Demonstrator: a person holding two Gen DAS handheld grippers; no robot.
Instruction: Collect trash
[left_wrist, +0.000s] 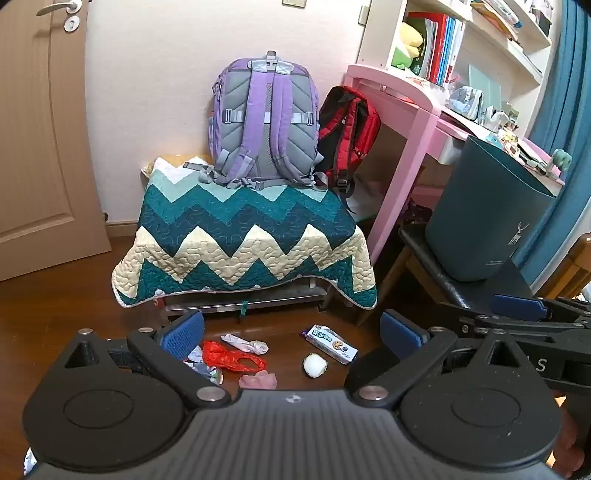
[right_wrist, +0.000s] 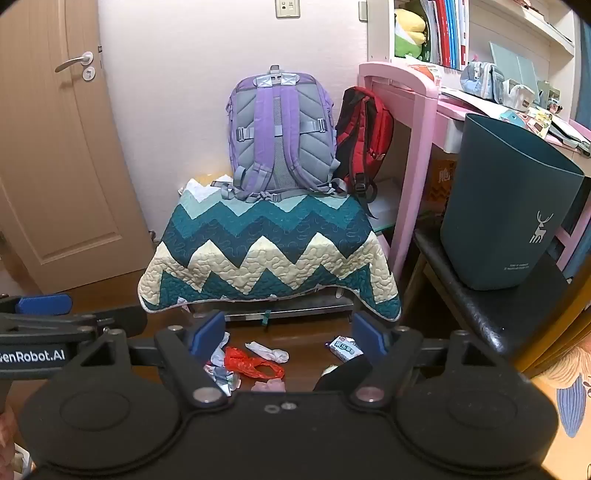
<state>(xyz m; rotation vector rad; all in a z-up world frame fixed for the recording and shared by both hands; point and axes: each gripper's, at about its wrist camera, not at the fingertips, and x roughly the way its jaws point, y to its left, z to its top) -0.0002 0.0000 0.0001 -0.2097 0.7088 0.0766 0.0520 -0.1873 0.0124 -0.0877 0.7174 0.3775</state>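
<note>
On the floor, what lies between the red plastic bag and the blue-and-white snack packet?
In the left wrist view, a twisted white wrapper and a round whitish crumpled ball lie between the red plastic bag and the snack packet; otherwise bare wooden floor.

Right gripper (right_wrist: 290, 332) tilted down toward the wood floor (right_wrist: 306, 338), jaws wide, nothing between pads. Beyond them lies trash: red bag (right_wrist: 245, 363), crumpled paper (right_wrist: 267, 350), snack wrapper (right_wrist: 345, 347), pink scrap (right_wrist: 267, 386). Zigzag quilt (right_wrist: 266, 254) behind, purple backpack (right_wrist: 279, 136) on top. Teal bin (right_wrist: 506, 206) on black seat (right_wrist: 491, 310), right. Left gripper's blue pad (right_wrist: 44, 303) at left edge.
</note>
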